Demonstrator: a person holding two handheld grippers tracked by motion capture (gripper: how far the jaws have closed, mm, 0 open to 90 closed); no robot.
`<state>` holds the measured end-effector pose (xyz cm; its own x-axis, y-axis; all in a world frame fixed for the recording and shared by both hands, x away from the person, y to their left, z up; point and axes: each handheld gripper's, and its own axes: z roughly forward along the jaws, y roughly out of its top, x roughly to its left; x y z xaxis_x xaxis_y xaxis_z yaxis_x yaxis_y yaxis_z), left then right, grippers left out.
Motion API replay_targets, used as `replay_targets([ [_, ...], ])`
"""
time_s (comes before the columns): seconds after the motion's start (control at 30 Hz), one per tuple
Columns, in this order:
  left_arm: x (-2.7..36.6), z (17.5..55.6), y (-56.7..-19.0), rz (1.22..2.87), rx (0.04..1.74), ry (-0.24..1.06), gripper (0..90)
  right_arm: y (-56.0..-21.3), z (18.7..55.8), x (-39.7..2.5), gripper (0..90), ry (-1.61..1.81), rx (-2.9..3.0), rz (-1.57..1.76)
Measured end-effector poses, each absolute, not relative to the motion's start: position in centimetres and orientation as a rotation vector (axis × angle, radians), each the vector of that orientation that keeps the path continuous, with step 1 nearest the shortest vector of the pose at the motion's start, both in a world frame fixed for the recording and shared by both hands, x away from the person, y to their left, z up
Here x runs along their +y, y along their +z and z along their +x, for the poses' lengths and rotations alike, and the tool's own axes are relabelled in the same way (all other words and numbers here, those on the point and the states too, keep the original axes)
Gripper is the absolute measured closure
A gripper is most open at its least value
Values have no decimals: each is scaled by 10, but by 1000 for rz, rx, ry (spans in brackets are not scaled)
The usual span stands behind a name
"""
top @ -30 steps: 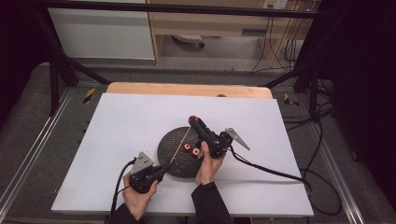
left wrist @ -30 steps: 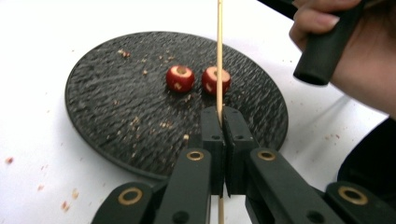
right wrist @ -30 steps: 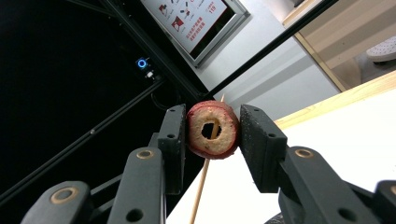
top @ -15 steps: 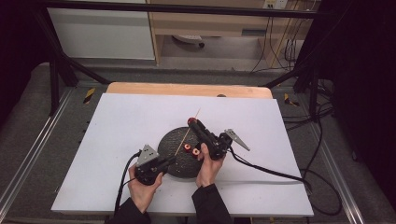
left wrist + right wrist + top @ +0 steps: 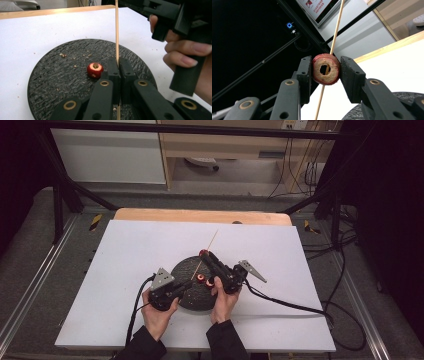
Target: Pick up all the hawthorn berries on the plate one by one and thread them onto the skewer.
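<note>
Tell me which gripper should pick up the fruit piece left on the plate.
Neither is free. Left gripper clamps the skewer; right gripper holds the cored ring. Probably the right, after releasing; the loose piece waits on the plate.

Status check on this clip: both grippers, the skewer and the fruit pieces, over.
Left gripper shut on skewer. Right gripper shut on cored red fruit ring, skewer passing through its hole. Second red piece on dark round plate. Nothing obstructing.

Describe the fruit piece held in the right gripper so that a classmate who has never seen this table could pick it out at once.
Start at the round dark plate in the middle of the white table. Above its far edge, the right gripper clamps a red-skinned ring of fruit. Unlike the other fruit piece, which lies on the plate, this one is lifted, with the wooden skewer showing through its cored hole.
</note>
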<state>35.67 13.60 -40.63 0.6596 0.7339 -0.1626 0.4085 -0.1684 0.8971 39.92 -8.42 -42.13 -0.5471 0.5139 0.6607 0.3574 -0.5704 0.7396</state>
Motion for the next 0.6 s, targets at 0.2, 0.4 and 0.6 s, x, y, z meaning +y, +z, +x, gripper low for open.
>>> replay_targets([
  [0.2,133,360,-404,1795,913,373,884,-422,396,-84,630,2274,1429,1440],
  [0.4,131,363,-402,1790,913,367,885,-427,391,-82,630,2265,1456,1432],
  [0.6,130,365,-401,1789,913,362,885,-431,387,-80,629,2257,1479,1429],
])
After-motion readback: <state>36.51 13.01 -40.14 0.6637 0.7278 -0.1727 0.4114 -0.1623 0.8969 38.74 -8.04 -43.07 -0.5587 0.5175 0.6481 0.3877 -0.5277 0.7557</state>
